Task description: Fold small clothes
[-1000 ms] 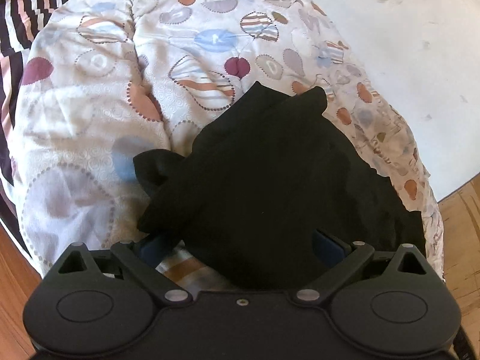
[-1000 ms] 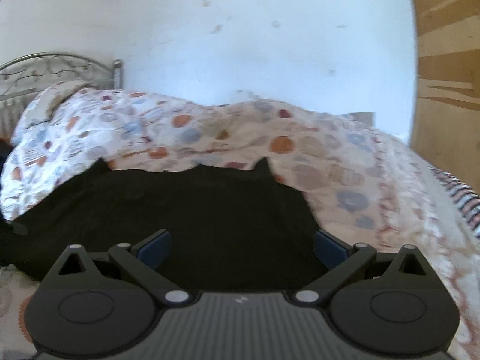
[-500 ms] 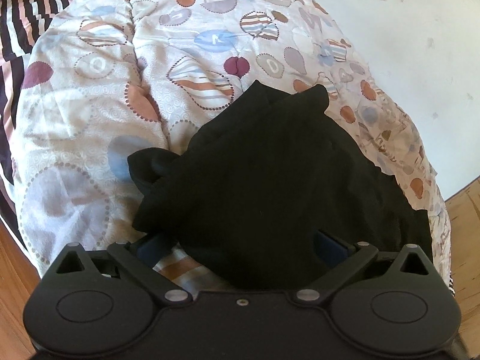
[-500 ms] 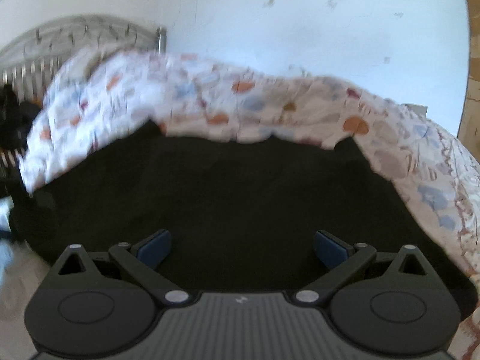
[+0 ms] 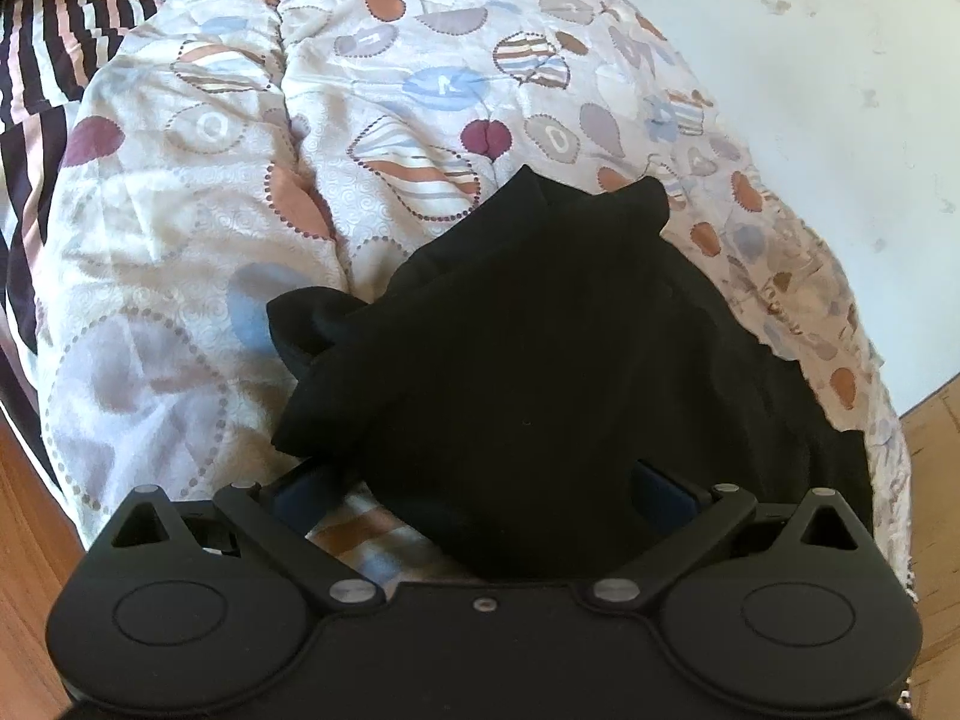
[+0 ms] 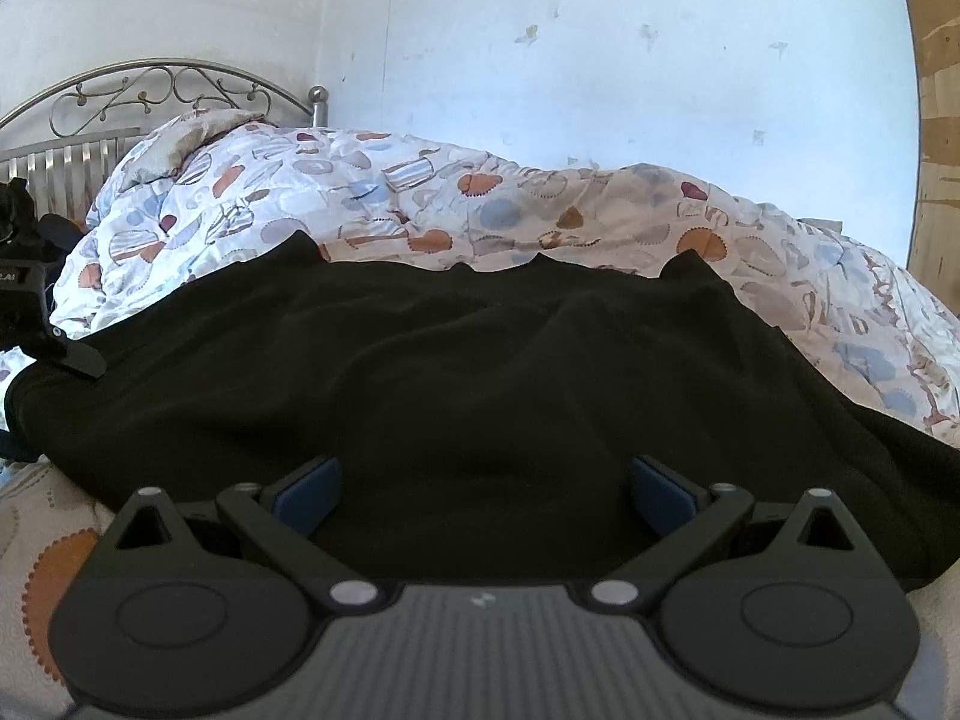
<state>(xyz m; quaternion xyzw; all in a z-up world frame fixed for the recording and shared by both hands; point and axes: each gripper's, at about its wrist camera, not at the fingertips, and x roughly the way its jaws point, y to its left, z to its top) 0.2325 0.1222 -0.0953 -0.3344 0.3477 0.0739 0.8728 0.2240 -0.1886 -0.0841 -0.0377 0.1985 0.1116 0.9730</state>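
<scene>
A black garment (image 5: 540,360) lies crumpled on a patterned quilt (image 5: 240,210), with a loose flap (image 5: 312,324) sticking out to the left. My left gripper (image 5: 480,492) is open, its blue pads wide apart over the garment's near edge. In the right wrist view the same garment (image 6: 480,372) spreads wide and low across the quilt (image 6: 420,210). My right gripper (image 6: 480,492) is open over the near edge of the cloth. The left gripper's body (image 6: 36,324) shows at the far left of that view.
A striped sheet (image 5: 42,60) lies beyond the quilt at the upper left. Wooden floor (image 5: 936,438) and a white wall (image 6: 600,60) border the bed. A metal headboard (image 6: 150,102) stands at the back left.
The right gripper has swung and dropped lower, so the garment now fills more of its view. The left gripper has barely moved. Both stay open.
</scene>
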